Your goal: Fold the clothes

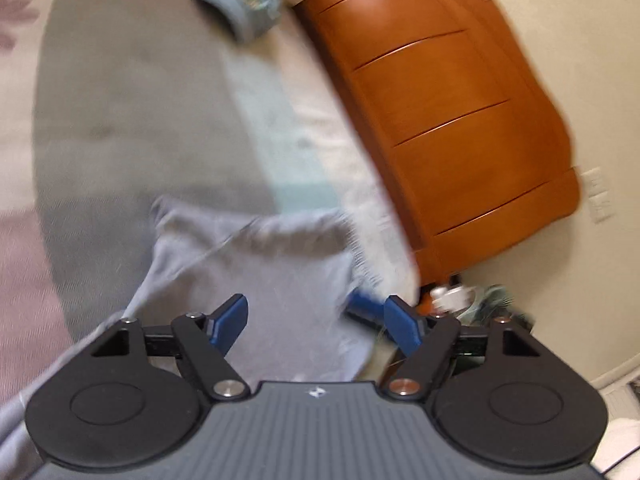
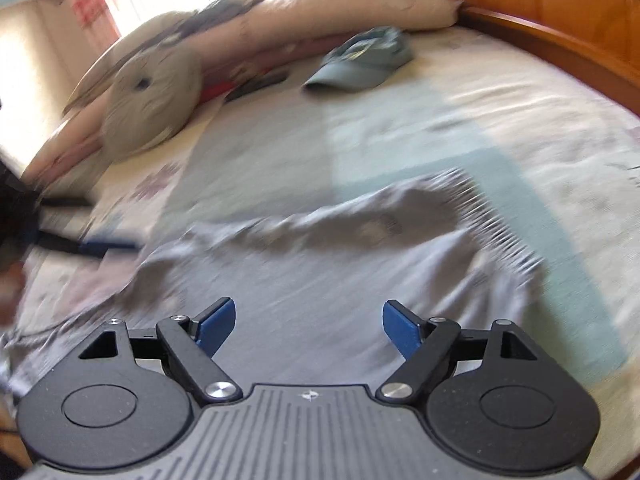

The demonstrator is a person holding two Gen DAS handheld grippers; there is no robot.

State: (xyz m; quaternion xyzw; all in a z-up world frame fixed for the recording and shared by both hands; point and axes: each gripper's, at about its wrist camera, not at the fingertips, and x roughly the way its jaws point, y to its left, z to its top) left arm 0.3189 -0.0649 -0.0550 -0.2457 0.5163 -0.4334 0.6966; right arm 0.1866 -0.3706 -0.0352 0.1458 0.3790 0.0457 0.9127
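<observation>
A light grey garment (image 1: 256,272) (image 2: 320,264) with a ribbed hem lies rumpled on the bed. My left gripper (image 1: 316,322) hovers open just above its near part, nothing between the blue pads. My right gripper (image 2: 308,326) is open over the same garment, also holding nothing. In the left wrist view the blue fingers (image 1: 362,304) of the right gripper show at the garment's right edge. In the right wrist view the left gripper's blue finger (image 2: 108,246) shows at the garment's left end. Both views are blurred by motion.
The bed's patterned cover (image 2: 440,128) spreads under the garment. A blue-grey cap (image 2: 360,64) (image 1: 240,4) lies farther back, near a grey cushion (image 2: 152,96) and a rolled quilt (image 2: 340,4). An orange wooden bed frame (image 1: 448,120) (image 2: 560,44) borders the right side.
</observation>
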